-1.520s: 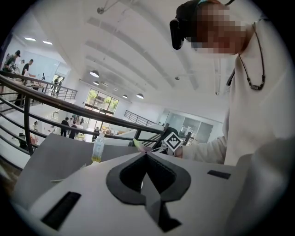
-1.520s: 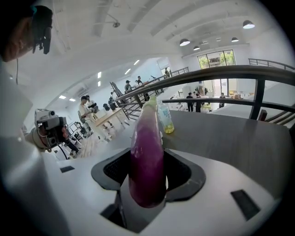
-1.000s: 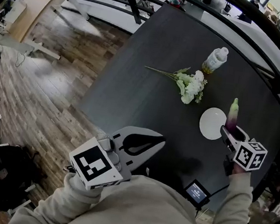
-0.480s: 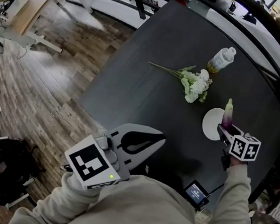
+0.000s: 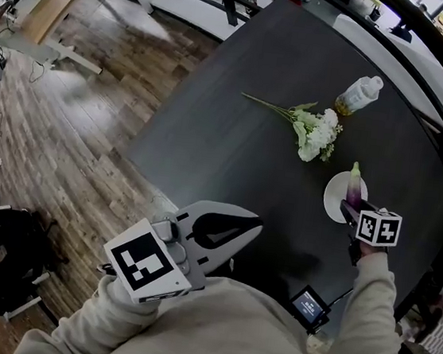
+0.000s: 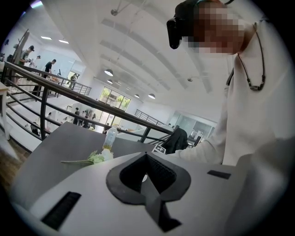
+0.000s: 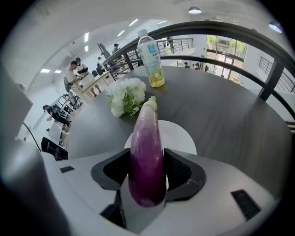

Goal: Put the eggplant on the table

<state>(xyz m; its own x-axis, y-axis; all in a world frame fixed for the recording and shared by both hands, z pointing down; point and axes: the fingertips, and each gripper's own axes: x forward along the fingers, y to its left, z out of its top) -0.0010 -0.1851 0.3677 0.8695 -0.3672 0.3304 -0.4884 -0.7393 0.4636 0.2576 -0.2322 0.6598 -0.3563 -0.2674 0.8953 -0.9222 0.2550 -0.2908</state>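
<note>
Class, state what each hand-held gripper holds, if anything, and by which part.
The right hand-held gripper clamps the eggplant near its thick purple end; the left hand-held gripper is shut and empty.

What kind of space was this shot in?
Probably an open-plan office or lab. A black railing runs past the dark table, desks stand on the wood floor, and people are gathered at more desks in the background.

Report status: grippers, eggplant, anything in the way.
Right gripper shut on eggplant, over the white plate. Left gripper shut, empty. Flowers and bottle beyond the plate, clear.
</note>
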